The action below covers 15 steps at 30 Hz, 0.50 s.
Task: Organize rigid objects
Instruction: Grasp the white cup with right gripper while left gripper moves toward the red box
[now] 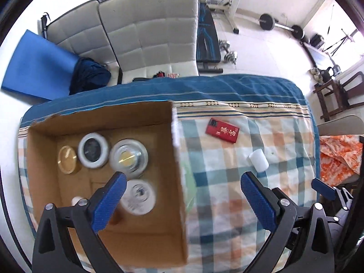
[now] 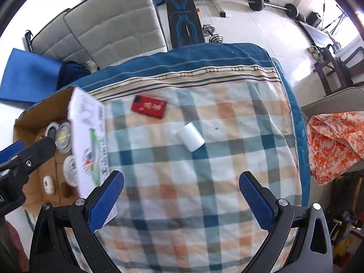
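Note:
A cardboard box (image 1: 145,238) stands on the left of the checked tablecloth; it also shows in the right wrist view (image 2: 88,136). Inside lie a gold lid (image 1: 67,159), a grey-rimmed dark round tin (image 1: 92,151), a silver round piece (image 1: 128,157) and a white round tin (image 1: 137,196). A red flat box (image 1: 223,130) (image 2: 149,107) and a white cylinder (image 1: 258,160) (image 2: 190,137) lie on the cloth. My left gripper (image 1: 183,183) is open and empty over the box's right wall. My right gripper (image 2: 180,182) is open and empty above the cloth.
The table's far edge (image 1: 204,82) drops to a white floor. A grey sofa (image 1: 147,27), a blue mat (image 1: 38,68) and weights stand beyond. An orange cloth (image 2: 334,136) lies on a chair at the right.

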### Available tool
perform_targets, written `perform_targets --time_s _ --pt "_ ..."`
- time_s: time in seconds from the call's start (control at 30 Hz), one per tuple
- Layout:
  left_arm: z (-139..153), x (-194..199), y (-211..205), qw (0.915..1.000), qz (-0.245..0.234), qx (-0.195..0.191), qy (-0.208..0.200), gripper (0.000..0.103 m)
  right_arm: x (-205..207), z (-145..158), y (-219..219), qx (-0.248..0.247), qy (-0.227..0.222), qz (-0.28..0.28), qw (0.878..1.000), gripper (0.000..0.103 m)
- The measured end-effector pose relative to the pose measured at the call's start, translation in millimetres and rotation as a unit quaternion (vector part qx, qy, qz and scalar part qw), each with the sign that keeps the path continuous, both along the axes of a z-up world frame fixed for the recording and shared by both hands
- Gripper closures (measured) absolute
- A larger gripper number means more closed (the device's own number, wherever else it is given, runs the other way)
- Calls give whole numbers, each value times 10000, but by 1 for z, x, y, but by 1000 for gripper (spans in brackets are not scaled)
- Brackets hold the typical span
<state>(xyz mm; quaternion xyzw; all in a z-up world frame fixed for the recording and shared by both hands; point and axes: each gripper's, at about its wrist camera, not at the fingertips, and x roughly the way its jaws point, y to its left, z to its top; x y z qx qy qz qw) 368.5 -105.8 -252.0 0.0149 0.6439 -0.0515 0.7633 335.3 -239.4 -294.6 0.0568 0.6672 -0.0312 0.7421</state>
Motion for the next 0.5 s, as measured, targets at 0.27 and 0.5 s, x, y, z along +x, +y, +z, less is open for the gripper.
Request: perform_targets --time_s 0.27,0.5 --pt "-56 39 -34 9980 11 476 416 0 42 -91 -25 452 597 -288 9968 16" --pt "-84 54 -46 9951 -114 830 528 0 55 -137 -34 710 884 -367 9929 44"
